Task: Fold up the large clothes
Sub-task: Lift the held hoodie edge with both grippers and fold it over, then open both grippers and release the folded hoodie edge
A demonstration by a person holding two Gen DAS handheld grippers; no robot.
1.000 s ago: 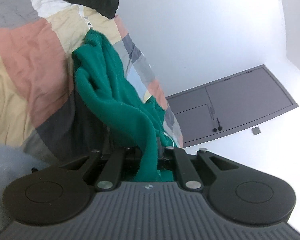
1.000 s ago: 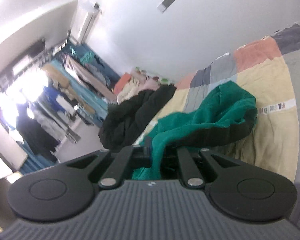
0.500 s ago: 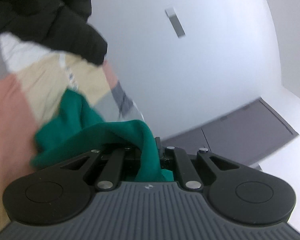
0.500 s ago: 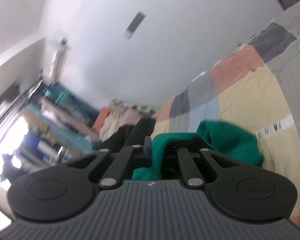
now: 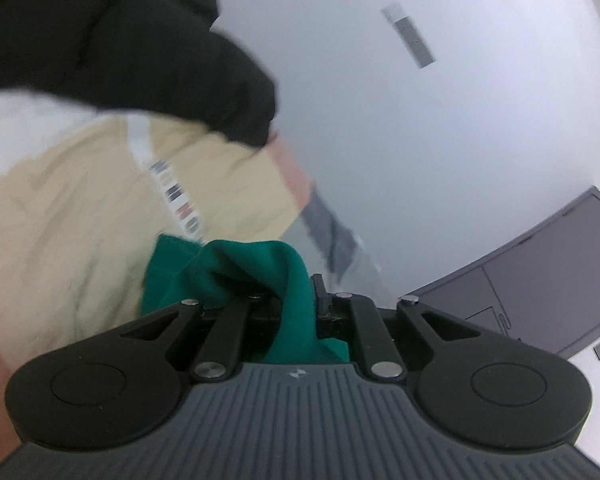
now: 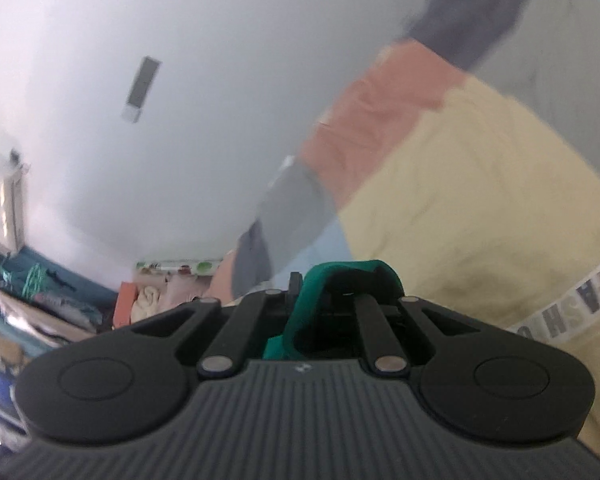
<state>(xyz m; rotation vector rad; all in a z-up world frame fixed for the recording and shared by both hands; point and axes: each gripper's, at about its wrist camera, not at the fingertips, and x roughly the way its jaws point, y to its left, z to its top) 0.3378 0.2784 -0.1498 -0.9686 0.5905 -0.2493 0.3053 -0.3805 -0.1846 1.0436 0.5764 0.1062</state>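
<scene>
A green garment (image 5: 256, 264) lies bunched right in front of my left gripper (image 5: 296, 300). A fold of it runs back between the jaws, which are opening slightly while the cloth still sits between them. In the right wrist view only a small loop of the green garment (image 6: 352, 268) shows. My right gripper (image 6: 302, 286) is shut on that strip. The rest of the garment is hidden behind the gripper bodies. Both grippers hang low over a patchwork bedspread (image 5: 80, 220) of beige, pink and grey squares (image 6: 480, 200).
A black jacket (image 5: 140, 40) lies heaped on the bed, filling the upper left of the left wrist view. A grey door (image 5: 560, 264) is at the right. Piled clothes and shelves (image 6: 40, 300) crowd the room's far side. White wall lies behind.
Both grippers have swept across and down toward the bed. The green garment, hanging long before, is now bunched close at the jaws. The black jacket looms larger, and the right view has rolled.
</scene>
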